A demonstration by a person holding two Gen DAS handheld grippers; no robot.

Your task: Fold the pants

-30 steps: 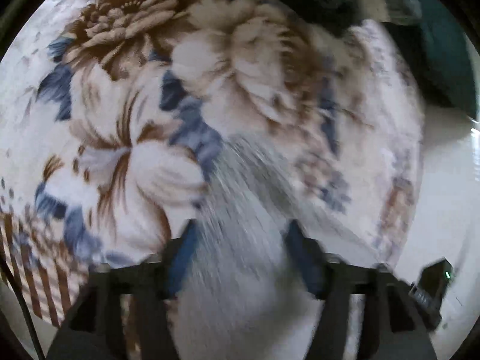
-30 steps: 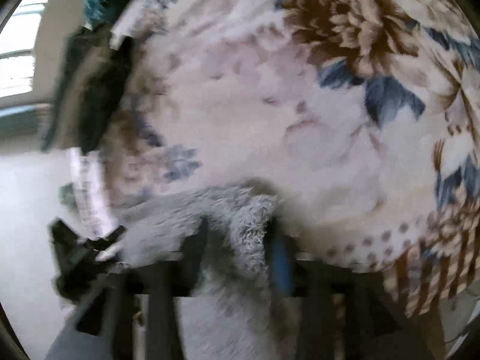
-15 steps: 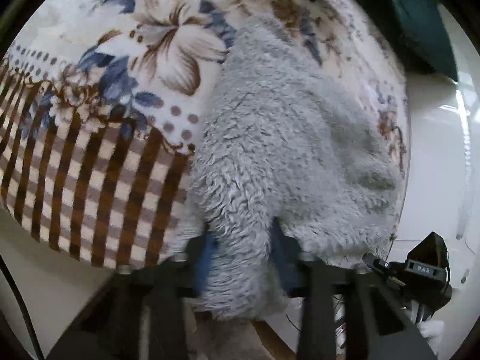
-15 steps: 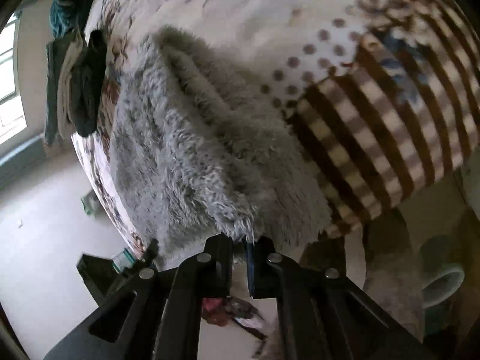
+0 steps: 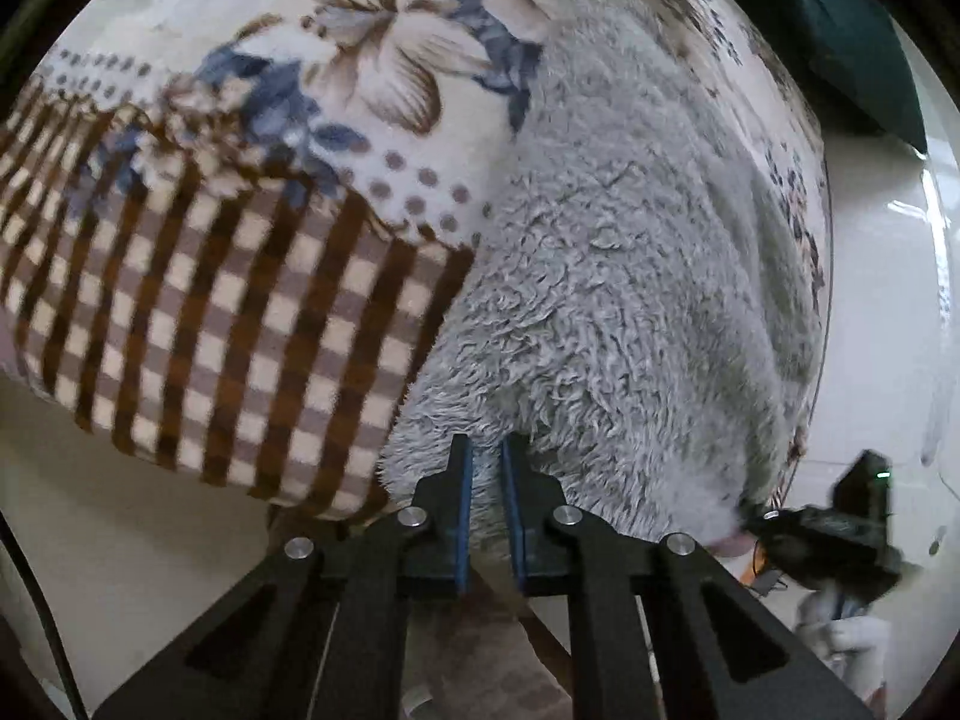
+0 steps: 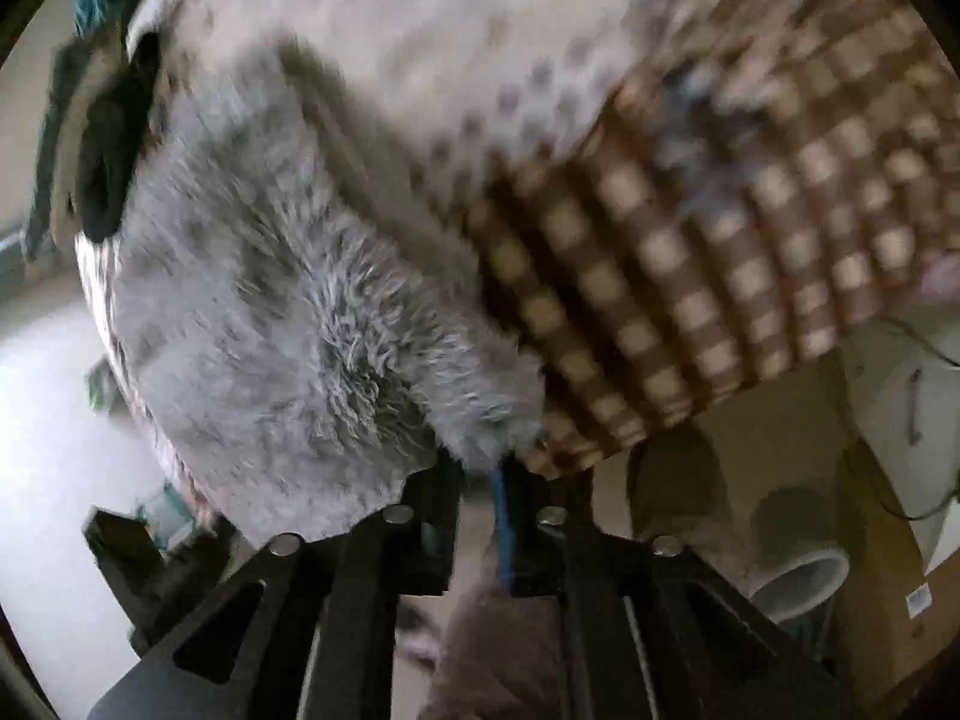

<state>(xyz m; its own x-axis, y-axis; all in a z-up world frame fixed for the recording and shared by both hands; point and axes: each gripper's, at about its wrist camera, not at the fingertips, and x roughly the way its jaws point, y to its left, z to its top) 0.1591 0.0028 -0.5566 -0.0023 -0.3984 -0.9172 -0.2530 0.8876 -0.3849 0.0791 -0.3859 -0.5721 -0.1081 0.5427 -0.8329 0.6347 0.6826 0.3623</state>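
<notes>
**Grey pants at the near edge of the bed, both tongs on the hem**

Left view, sharp: the pants (image 5: 624,276), grey and fleecy, lie on the blanket (image 5: 252,276) and run from its near edge away toward the far right. The left gripper (image 5: 486,450) has its jaws closing, nearly together, with a narrow gap between the blue pads; the fleece edge sits at the fingertips and appears pinched there. The other gripper shows at lower right, at the pants' right near corner.

Right view, blurred by motion: the pants (image 6: 270,324) fill the left centre, the blanket (image 6: 690,252) the right. The right gripper (image 6: 480,468) has its jaws opening, a small gap between them; a tuft of fleece hangs at the tips. Whether the pads press it I cannot tell. This view alone shows a dark garment (image 6: 105,150) at the far end of the bed.

Edges and room: the pants' near hem overhangs the blanket's checked border. Left of the pants in the left view the blanket is bare, with floral print farther off. A teal cloth (image 5: 858,42) lies at the far right.

Surface and room: soft patterned bedding; pale glossy floor (image 5: 882,312) to the right; a cardboard box (image 6: 888,594) and a pale round vessel (image 6: 798,582) on the floor beyond the bed's near right corner.
</notes>
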